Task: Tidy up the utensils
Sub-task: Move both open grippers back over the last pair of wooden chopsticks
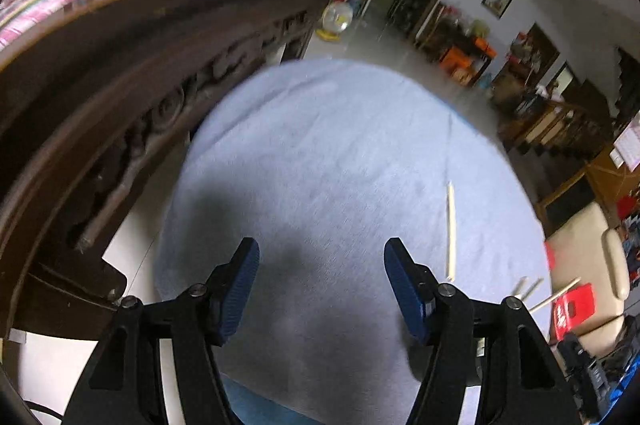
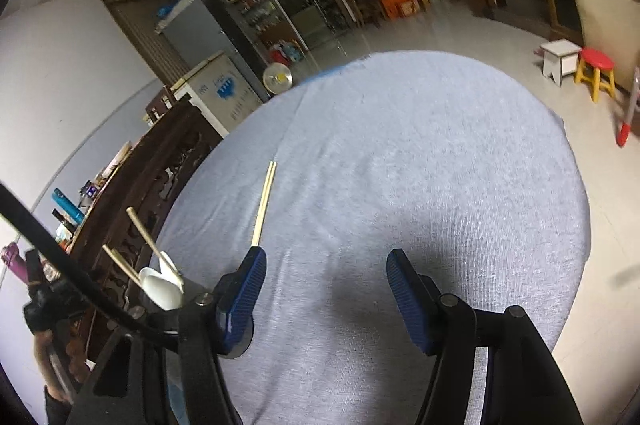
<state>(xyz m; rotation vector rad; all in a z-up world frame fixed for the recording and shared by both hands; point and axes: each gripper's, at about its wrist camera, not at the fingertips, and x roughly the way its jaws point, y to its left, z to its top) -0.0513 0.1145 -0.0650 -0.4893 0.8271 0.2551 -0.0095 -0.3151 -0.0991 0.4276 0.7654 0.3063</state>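
The left gripper (image 1: 322, 285) is seen over a desk (image 1: 320, 145) covered with a light blue cloth; its blue-padded fingers (image 1: 240, 289) are spread wide and nothing is held between them. The right gripper (image 2: 326, 299) is likewise seen with its fingers (image 2: 408, 301) spread apart and empty above the same cloth.

In the left view a pair of chopsticks (image 1: 451, 231) is laid on the cloth, to the right of the right-hand finger and apart from it. More stick ends (image 1: 528, 287) are seen near the cloth's right edge, partly hidden by the gripper body.

In the right view the pair of chopsticks (image 2: 264, 203) is laid side by side on the cloth, the near end just beyond the tip of the left-hand finger; whether it is touched cannot be told. At the lower left a white spoon (image 2: 160, 287) and further sticks (image 2: 150, 239) are seen standing up at a slant, seemingly in a holder that is hidden behind the gripper.

A dark carved wooden cabinet (image 1: 120, 85) is set beside the desk. A red stool (image 2: 596, 73) and a white stool (image 2: 558, 59) are seen on the floor beyond it
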